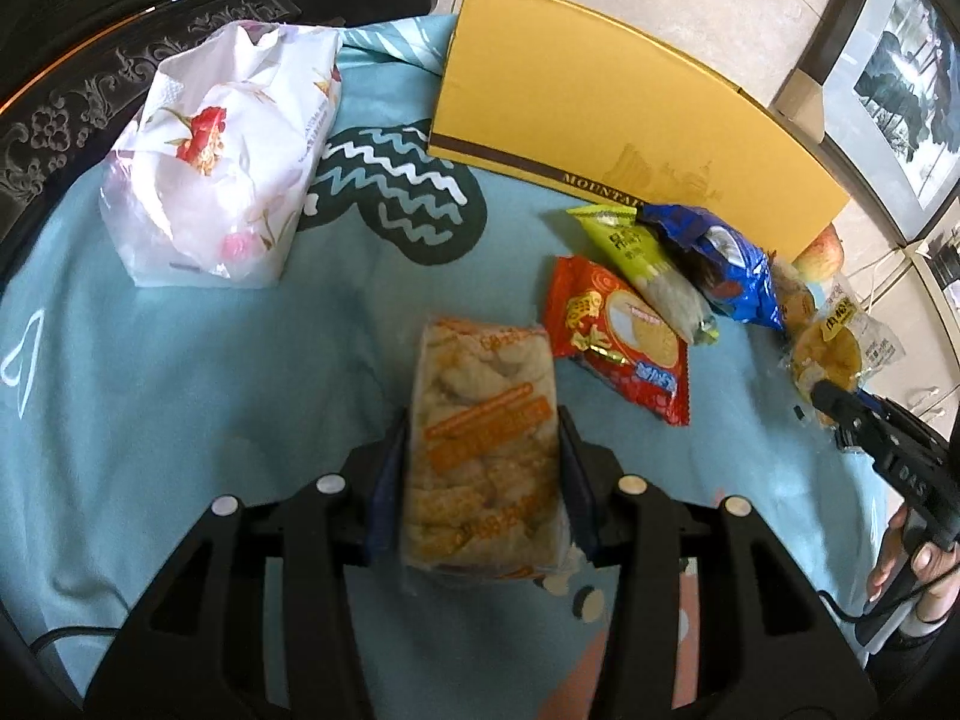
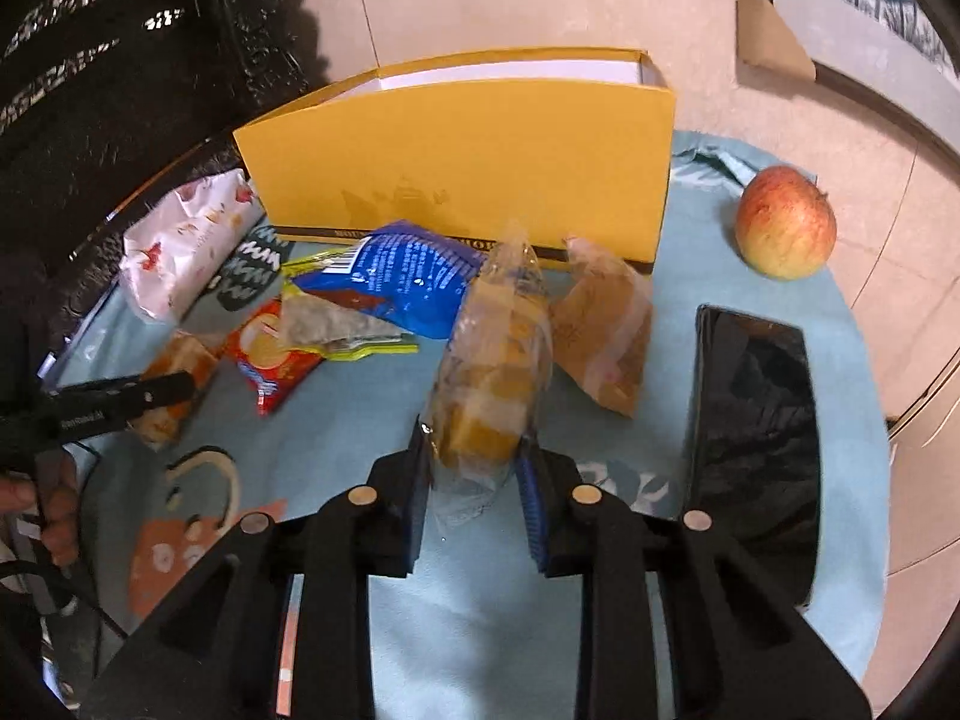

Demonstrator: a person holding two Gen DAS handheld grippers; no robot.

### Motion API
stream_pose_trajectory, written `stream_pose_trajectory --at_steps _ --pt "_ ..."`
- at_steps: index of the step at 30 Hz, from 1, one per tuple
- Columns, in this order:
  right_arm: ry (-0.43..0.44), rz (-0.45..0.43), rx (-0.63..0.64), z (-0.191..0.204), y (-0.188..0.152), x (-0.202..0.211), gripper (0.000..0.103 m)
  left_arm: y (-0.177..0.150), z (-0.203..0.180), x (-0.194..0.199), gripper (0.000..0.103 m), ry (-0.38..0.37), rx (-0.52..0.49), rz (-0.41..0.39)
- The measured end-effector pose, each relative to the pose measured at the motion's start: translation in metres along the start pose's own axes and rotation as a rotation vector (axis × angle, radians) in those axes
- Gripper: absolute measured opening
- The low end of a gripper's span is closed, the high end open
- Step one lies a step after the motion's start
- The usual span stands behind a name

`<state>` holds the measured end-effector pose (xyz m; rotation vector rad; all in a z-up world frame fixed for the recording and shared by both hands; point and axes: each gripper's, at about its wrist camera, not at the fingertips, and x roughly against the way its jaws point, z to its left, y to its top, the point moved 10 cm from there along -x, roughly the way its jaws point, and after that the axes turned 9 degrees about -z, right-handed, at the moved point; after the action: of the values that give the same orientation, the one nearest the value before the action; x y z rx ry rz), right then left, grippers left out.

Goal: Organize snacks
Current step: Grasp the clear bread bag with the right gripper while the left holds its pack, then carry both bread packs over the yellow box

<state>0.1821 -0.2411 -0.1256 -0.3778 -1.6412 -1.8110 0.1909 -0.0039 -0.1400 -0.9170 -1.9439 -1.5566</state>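
My left gripper [image 1: 483,420] is shut on an orange-printed clear packet of fried snacks [image 1: 483,420], held above the blue cloth. My right gripper [image 2: 474,426] is shut on a clear-wrapped yellow cake [image 2: 498,354]; it shows at the right of the left wrist view [image 1: 831,402]. A yellow open box [image 2: 468,150] stands behind the snacks and also shows in the left wrist view [image 1: 600,96]. Before it lie a red biscuit packet [image 1: 618,339], a green bar packet [image 1: 645,267], a blue packet [image 1: 720,258] and a brown wrapped pastry [image 2: 606,324].
A white flowered tissue pack [image 1: 222,150] lies at the left. An apple [image 2: 786,222] sits at the right near the table's edge. A black phone [image 2: 756,426] lies right of my right gripper. Dark carved furniture [image 2: 120,90] stands behind at the left.
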Motion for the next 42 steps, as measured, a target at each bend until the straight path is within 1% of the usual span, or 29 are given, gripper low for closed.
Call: stream_pose_trajectory --at_steps 3,5,7,8,9,10,12,14,17,19,23,30,35,38,42 --pt "-0.01 0.019 -0.076 -0.005 0.001 -0.018 0.034 0.0 0.0 -0.002 0.046 0.003 -0.008 -0.005" --pt "-0.003 0.015 -0.125 -0.009 0.003 -0.026 0.04 0.001 0.0 -0.005 0.047 0.01 -0.016 -0.005" --pt "-0.006 0.018 -0.149 -0.014 0.005 -0.034 0.039 0.003 -0.001 -0.008 0.047 0.022 -0.025 -0.002" --pt "-0.014 0.019 -0.156 -0.016 0.005 -0.038 0.035 0.004 -0.001 -0.01 0.047 0.031 -0.034 -0.002" --pt "-0.014 0.02 -0.15 -0.014 0.004 -0.038 0.032 0.004 -0.001 -0.011 0.047 0.037 -0.04 -0.003" --pt "-0.011 0.019 -0.142 -0.012 0.004 -0.037 0.026 0.005 -0.002 -0.012 0.047 0.045 -0.048 -0.005" --pt "-0.035 -0.003 -0.102 -0.009 0.004 -0.029 0.025 0.004 -0.003 -0.012 0.046 0.061 -0.071 -0.011" --pt "-0.049 -0.032 -0.059 -0.002 0.005 -0.016 0.025 0.003 -0.002 -0.011 0.046 0.063 -0.067 -0.021" --pt "-0.051 -0.061 -0.02 0.005 0.008 0.001 0.025 0.001 -0.003 -0.006 0.046 0.051 -0.061 -0.023" --pt "-0.045 -0.086 -0.003 0.012 0.013 0.013 0.025 0.001 -0.003 0.001 0.046 0.041 -0.059 -0.034" --pt "-0.062 -0.116 0.028 0.019 0.02 0.03 0.025 0.005 -0.002 0.016 0.046 0.034 -0.049 -0.057" --pt "-0.046 -0.169 0.048 0.038 0.039 0.055 0.025 0.025 -0.022 0.053 0.046 -0.017 -0.071 -0.14" --pt "-0.05 -0.218 0.07 0.047 0.056 0.07 0.025 0.051 -0.046 0.079 0.046 -0.062 -0.104 -0.206" --pt "-0.049 -0.241 0.085 0.052 0.068 0.075 0.025 0.068 -0.056 0.086 0.046 -0.069 -0.118 -0.23" --pt "-0.038 -0.276 0.09 0.055 0.101 0.075 0.025 0.094 -0.066 0.085 0.046 -0.075 -0.115 -0.249"
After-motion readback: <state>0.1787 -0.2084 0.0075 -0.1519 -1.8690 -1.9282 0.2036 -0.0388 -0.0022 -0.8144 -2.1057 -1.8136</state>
